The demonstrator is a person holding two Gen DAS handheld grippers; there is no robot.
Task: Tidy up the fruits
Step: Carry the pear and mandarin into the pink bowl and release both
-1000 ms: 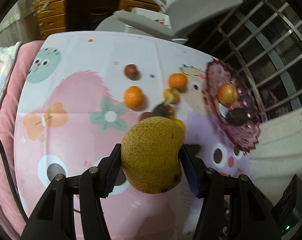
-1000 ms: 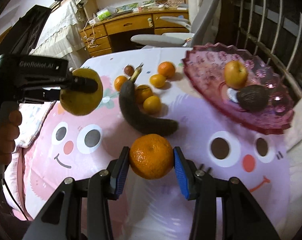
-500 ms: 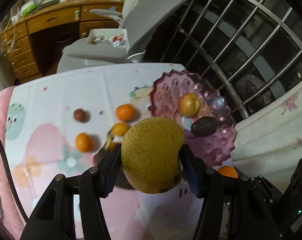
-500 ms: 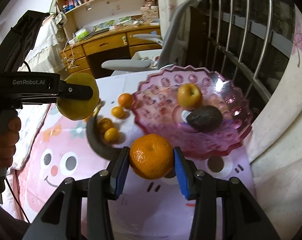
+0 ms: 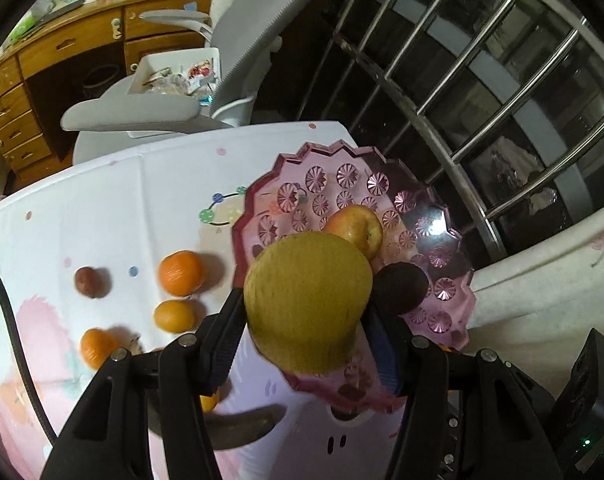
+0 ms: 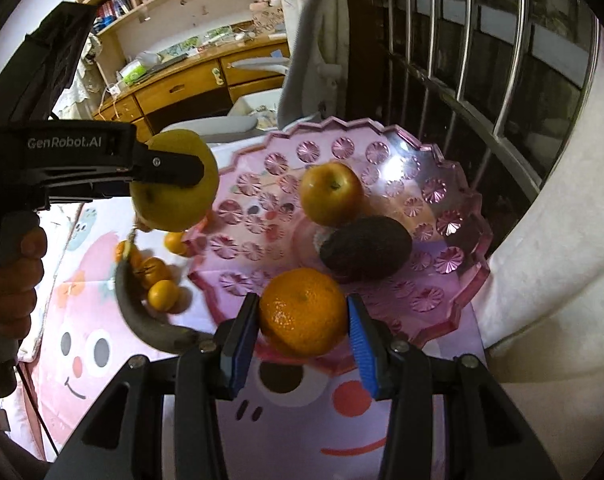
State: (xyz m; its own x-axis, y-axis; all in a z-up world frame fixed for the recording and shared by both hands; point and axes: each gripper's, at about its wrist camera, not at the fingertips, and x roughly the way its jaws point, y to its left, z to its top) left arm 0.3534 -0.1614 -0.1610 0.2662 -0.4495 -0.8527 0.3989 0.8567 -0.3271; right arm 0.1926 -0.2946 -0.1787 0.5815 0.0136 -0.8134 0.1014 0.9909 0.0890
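Left gripper (image 5: 307, 344) clamps yellow-green pear (image 5: 307, 304) between both pads, pear held in air over near-left rim of pink glass dish (image 5: 445, 240); pear's long axis runs roughly along fingers, broad end away from camera. Right gripper (image 6: 303, 330) clamps orange (image 6: 303, 312) over dish's near edge, stem dimple facing up. Dish holds apple (image 6: 331, 194) and dark avocado (image 6: 365, 254), avocado lying crosswise. Blackened banana (image 6: 142, 312) and small oranges (image 6: 162, 294) lie on cartoon-print cloth (image 6: 302, 432) left of dish.

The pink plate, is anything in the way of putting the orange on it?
Nothing blocks it. The orange, clamped in the right gripper, hangs over the pink plate's near rim. An apple and a dark fruit sit farther in; bare plate remains beside them.
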